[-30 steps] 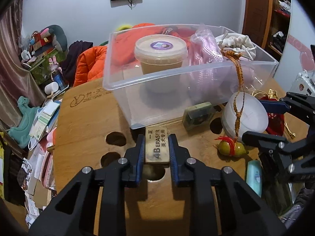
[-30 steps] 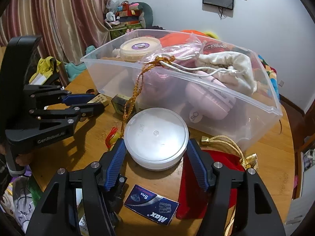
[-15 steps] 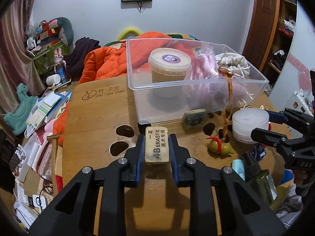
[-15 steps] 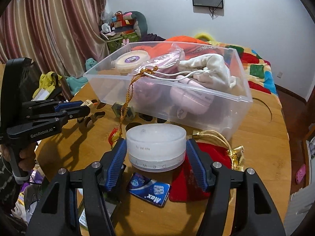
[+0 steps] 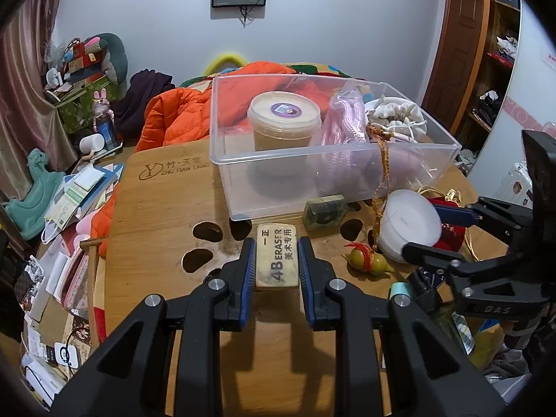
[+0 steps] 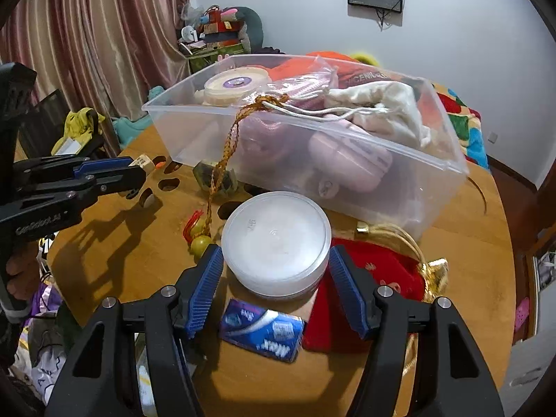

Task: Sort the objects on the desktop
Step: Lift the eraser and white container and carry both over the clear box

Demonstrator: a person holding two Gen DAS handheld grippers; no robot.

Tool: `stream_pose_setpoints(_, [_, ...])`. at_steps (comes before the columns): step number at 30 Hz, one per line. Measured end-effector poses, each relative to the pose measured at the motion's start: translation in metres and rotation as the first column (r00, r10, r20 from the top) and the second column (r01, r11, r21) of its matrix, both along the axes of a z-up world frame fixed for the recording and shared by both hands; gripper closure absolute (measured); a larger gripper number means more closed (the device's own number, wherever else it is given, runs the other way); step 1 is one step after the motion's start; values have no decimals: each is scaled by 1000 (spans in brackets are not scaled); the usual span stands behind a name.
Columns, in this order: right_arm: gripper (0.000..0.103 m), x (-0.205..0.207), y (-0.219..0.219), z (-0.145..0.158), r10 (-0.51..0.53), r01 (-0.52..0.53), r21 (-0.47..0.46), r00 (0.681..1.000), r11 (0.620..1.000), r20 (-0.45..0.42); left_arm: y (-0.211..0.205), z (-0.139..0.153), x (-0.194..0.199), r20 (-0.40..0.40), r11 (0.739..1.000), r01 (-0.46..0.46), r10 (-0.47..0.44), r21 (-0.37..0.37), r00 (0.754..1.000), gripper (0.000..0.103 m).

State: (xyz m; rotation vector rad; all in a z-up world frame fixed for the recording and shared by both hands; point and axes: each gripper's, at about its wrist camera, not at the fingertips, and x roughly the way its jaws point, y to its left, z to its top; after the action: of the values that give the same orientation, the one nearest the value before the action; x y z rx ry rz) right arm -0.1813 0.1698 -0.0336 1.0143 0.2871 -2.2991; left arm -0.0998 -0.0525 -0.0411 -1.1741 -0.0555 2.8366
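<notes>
My left gripper [image 5: 276,260] is shut on a beige 4B eraser [image 5: 277,256] and holds it above the round wooden table [image 5: 156,215]. My right gripper [image 6: 276,271] is shut on a white round jar [image 6: 276,243], lifted off the table; the jar also shows in the left wrist view [image 5: 408,224]. A clear plastic bin [image 5: 312,170] stands behind both, holding a tan lidded tub [image 5: 284,123], pink items and a white cloth pouch [image 6: 385,104]. A gold braided cord [image 6: 229,146] hangs over the bin's rim down to a small gourd charm [image 5: 368,260].
On the table lie a dark green block [image 5: 325,208], a red pouch [image 6: 368,278] with gold tassels, a blue Max packet [image 6: 264,330] and a teal tube [image 5: 399,290]. The tabletop has several cut-out holes [image 5: 207,232]. Clutter lies on the floor to the left.
Both grippers have kept their hold and drawn back and up from the bin. The white jar has tilted, so its top now faces the right wrist camera.
</notes>
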Motion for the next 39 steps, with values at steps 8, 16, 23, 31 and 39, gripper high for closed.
stream_pose_setpoints(8, [40, -14, -10, -9, -8, 8, 26, 1000, 1000, 11, 4, 2, -3, -11, 1000, 1, -1, 11, 1000, 80])
stream_pose_setpoints(16, [41, -3, 0, 2, -28, 28, -10, 999, 1000, -21, 8, 17, -2, -54, 1000, -1, 1, 10, 999, 80])
stream_pose_setpoints(23, [41, 9, 20, 31, -66, 60, -75, 995, 995, -69, 12, 33, -2, -97, 1000, 0, 2, 16, 995, 80])
stream_pose_setpoints(31, [41, 16, 37, 63, -115, 97, -128, 984, 987, -138, 15, 45, -11, -125, 1000, 3, -1, 9, 992, 80])
stream_pose_setpoints(39, [41, 1, 52, 81, -169, 142, -159, 970, 977, -175, 8, 49, -25, -130, 1000, -5, 8, 27, 991, 80])
